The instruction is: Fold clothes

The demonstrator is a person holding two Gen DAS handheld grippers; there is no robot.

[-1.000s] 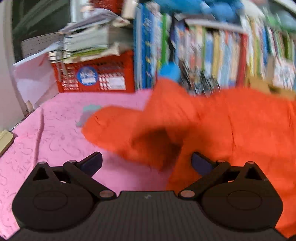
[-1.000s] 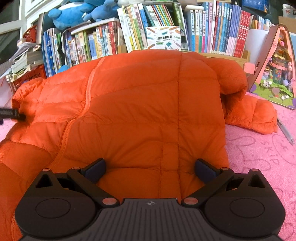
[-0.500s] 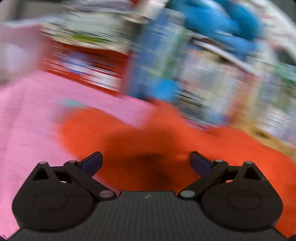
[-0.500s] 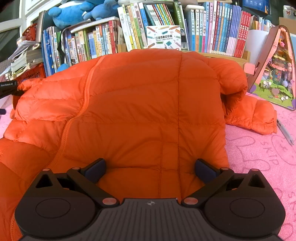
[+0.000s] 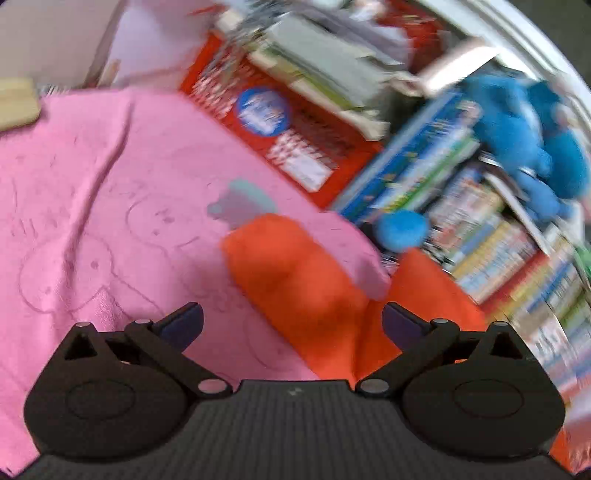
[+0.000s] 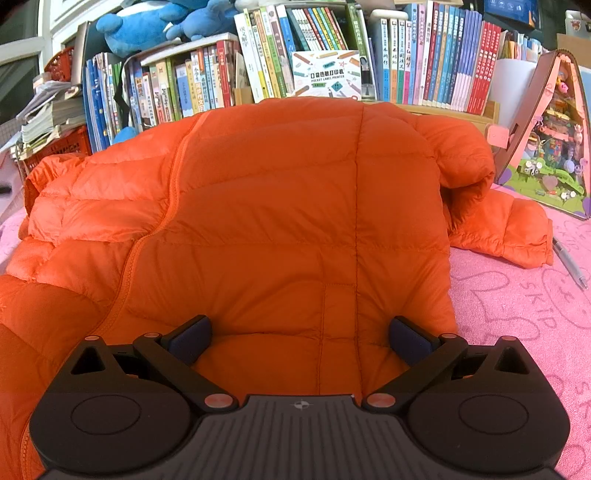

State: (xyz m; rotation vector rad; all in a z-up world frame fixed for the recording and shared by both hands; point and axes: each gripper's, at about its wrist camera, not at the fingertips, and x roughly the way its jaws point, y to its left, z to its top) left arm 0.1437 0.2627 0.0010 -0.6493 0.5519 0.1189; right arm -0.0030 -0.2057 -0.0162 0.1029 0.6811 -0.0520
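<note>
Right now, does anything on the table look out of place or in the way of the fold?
A pen lies loose on the pink cloth, just beyond the orange jacket's bunched right sleeve.

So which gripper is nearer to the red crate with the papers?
Left. The left gripper faces the red crate across the pink cloth; the right gripper sits over the orange jacket, farther away.

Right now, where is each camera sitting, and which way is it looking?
Left wrist view: it sits on the left hand-held gripper, tilted, looking along its open fingers at an orange sleeve on the pink towel, with a red crate and books behind.
Right wrist view: it sits on the right hand-held gripper, looking level along its open fingers over the orange jacket toward the bookshelf.
Both views show the jacket, the towel, the books and the blue plush toy.
</note>
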